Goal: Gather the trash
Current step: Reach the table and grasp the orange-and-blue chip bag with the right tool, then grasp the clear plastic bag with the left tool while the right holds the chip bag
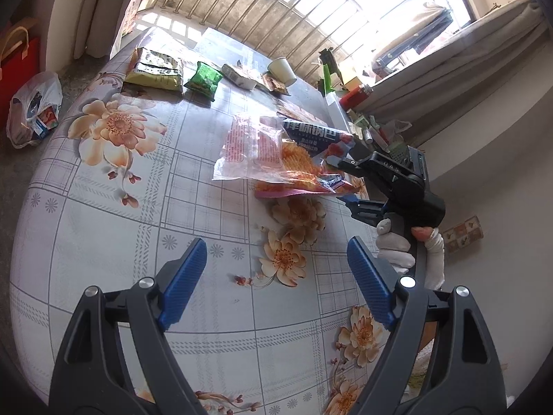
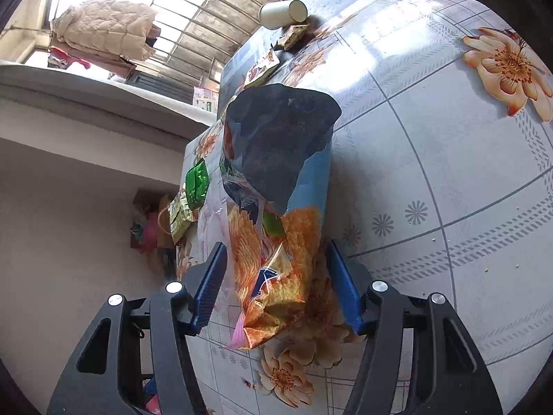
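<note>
An orange and blue snack bag [image 1: 304,159] [image 2: 276,242] lies with a clear printed wrapper [image 1: 249,148] at the right side of the flowered table [image 1: 103,242]. My right gripper [image 2: 276,245] [image 1: 337,181] reaches around the bag's end. The bag sits between its blue pads with a narrow gap on each side, so the jaws look open. My left gripper [image 1: 276,245] hovers open over bare tablecloth, short of the bag, with nothing between its fingers. More trash lies farther back: a green packet [image 1: 204,79], a yellow-green bag [image 1: 155,69], small wrappers [image 1: 238,74] and a tipped paper cup [image 1: 281,69] [image 2: 281,14].
A gloved hand [image 1: 397,256] holds the right gripper's handle at the table's right edge. Lighters and small clutter [image 1: 356,95] line a ledge beyond that edge. On the floor at the left lie a plastic bag [image 1: 31,107] and a red carrier bag [image 1: 17,69].
</note>
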A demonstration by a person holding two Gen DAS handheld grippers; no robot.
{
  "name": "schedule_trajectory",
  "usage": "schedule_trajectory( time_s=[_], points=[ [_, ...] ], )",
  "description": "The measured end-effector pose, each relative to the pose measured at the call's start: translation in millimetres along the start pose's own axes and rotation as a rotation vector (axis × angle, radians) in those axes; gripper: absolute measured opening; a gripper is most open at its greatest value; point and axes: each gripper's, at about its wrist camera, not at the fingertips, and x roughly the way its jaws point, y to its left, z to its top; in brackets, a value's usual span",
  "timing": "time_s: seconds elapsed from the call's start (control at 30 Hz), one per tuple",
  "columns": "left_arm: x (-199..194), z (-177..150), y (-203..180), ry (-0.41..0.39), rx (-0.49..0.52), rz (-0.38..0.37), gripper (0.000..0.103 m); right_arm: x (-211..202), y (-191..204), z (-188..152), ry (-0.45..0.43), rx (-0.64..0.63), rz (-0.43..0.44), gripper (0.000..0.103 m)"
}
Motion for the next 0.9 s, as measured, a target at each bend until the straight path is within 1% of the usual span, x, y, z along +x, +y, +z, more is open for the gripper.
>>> schedule_trajectory(
  time_s=[0.03,0.2,0.27,0.43,0.53,0.67,0.77,0.83,0.9],
  points=[
    [1,-1,3,0.003,-0.007,-0.001,0.079,2,-1,-2,0.013,-0.012,-0.019,0.027],
    [-3,-6,13,0.001,-0.029,-0.001,0.079,-6,-7,-22,0.045,-0.068,-0.026,0.023],
    [-6,-9,14,0.001,-0.032,-0.004,0.079,-15,-13,-32,0.063,-0.073,-0.015,0.019],
    [-13,-24,11,0.018,-0.014,-0.004,0.079,-38,-29,-75,0.121,-0.105,-0.016,0.017],
    [-17,-33,5,0.023,0.028,0.013,0.079,-60,-39,-107,0.133,-0.112,-0.018,0.017],
    [-13,-37,-9,0.011,0.12,0.1,0.079,-102,-55,-147,0.095,-0.114,-0.025,0.017],
    [-3,-35,-27,-0.018,0.251,0.2,0.079,-129,-71,-168,0.046,-0.095,-0.03,0.018],
    [9,-32,-38,-0.025,0.338,0.262,0.079,-145,-81,-179,0.013,-0.08,-0.029,0.018],
    [22,-26,-45,-0.017,0.377,0.299,0.079,-159,-90,-191,-0.016,-0.069,-0.032,0.018]
  ],
)
